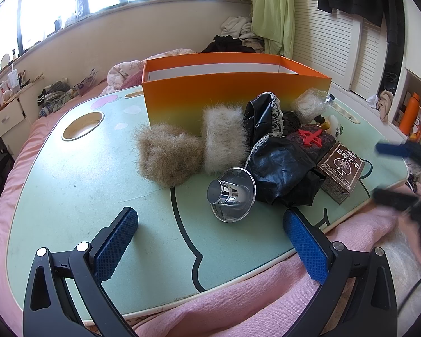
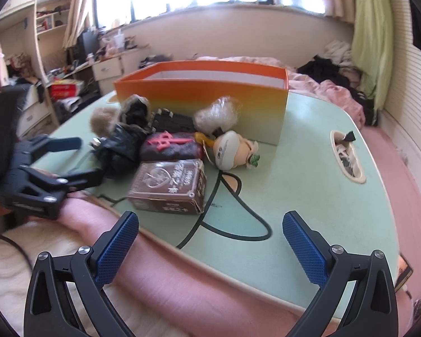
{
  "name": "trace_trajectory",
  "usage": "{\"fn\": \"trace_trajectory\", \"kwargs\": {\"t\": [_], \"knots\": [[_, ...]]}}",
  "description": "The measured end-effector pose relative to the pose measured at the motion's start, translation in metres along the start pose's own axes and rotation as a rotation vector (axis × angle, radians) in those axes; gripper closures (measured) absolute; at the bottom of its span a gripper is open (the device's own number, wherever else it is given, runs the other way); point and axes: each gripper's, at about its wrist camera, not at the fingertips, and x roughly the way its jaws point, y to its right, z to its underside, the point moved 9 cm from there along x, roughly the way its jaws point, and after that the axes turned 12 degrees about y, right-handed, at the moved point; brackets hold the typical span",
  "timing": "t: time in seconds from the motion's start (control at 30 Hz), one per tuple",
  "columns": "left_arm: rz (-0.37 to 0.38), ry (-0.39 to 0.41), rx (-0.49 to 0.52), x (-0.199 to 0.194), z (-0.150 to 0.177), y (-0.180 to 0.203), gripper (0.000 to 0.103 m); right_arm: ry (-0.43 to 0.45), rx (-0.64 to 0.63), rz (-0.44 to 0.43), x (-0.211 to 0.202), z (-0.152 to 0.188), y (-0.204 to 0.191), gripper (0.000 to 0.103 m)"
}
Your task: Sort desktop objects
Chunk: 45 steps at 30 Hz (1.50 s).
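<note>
Lying heaped on the green desk (image 1: 70,196) before the empty orange box (image 1: 233,90) are fur pieces (image 1: 168,154), a silver funnel-shaped cup (image 1: 233,193), black wrapping (image 1: 280,163) and a brown carton (image 2: 168,188). Both the left tongs (image 1: 210,224) and right tongs (image 2: 210,224) are hovering apart, gripping nothing. The shiny cup is looking liable to roll if nudged.

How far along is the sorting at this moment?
Nothing looks done: what shows of the orange box is bare. Nothing in hand: left claw and right claw are open. Left: fur pieces, brown card box, figurine, silver cup.
</note>
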Motion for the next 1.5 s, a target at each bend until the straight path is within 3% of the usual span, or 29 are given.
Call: {"fn": "trace_trajectory", "kwargs": {"t": [0.13,0.2,0.27,0.33,0.53,0.7,0.8,0.83,0.87,0.93,0.97,1.07,1.13,1.2,1.33,1.4,1.5], "knots": [[0.003,0.000,0.002,0.000,0.000,0.000,0.000,0.091,0.053,0.043,-0.026,-0.073,0.021,0.000],[0.007,0.000,0.005,0.000,0.000,0.000,0.000,0.072,0.108,0.028,-0.020,-0.105,0.025,0.004],[0.010,0.002,0.006,-0.001,0.000,-0.001,0.000,-0.026,0.153,-0.009,0.004,-0.131,0.021,0.012],[0.014,0.003,0.007,-0.002,0.000,-0.002,0.000,-0.174,0.153,-0.024,0.042,-0.141,0.015,0.015],[0.022,0.006,0.012,-0.004,0.000,-0.003,0.000,-0.589,0.257,0.000,0.146,-0.103,0.014,0.015],[0.025,0.006,0.015,-0.003,-0.001,-0.003,0.000,-0.794,0.224,0.019,0.176,-0.067,0.010,0.015],[0.027,0.006,0.015,-0.003,0.000,-0.004,0.000,-0.897,0.267,-0.082,0.181,-0.050,-0.003,0.015],[0.028,0.006,0.016,-0.003,0.000,-0.003,0.000,-0.893,0.261,-0.079,0.180,-0.051,-0.003,0.016],[0.029,0.007,0.017,-0.004,-0.001,-0.003,0.000,-0.893,0.264,-0.089,0.179,-0.051,-0.003,0.022],[0.032,0.007,0.016,-0.003,-0.001,-0.003,0.000,-0.903,0.315,-0.155,0.173,-0.053,-0.008,0.044],[0.032,0.007,0.017,-0.003,-0.001,-0.003,0.000,-0.907,0.341,-0.184,0.170,-0.055,-0.010,0.063],[0.034,0.007,0.017,-0.003,-0.001,-0.003,0.000,-0.896,0.329,-0.184,0.166,-0.055,-0.008,0.067],[0.036,0.008,0.018,-0.003,-0.001,-0.003,0.000,-0.903,0.352,-0.157,0.163,-0.051,-0.002,0.062],[0.036,0.007,0.018,-0.003,-0.001,-0.003,0.000,-0.904,0.353,-0.102,0.163,-0.049,0.005,0.036],[0.061,0.010,0.034,-0.003,-0.002,-0.002,0.000,-0.865,0.392,-0.054,0.164,-0.052,0.005,0.023],[0.062,0.009,0.035,-0.003,-0.002,-0.002,0.000,-0.850,0.390,-0.046,0.166,-0.051,-0.001,0.008],[0.064,0.010,0.036,-0.003,-0.002,-0.002,0.000,-0.833,0.248,0.026,0.165,-0.045,-0.014,0.000]]}}
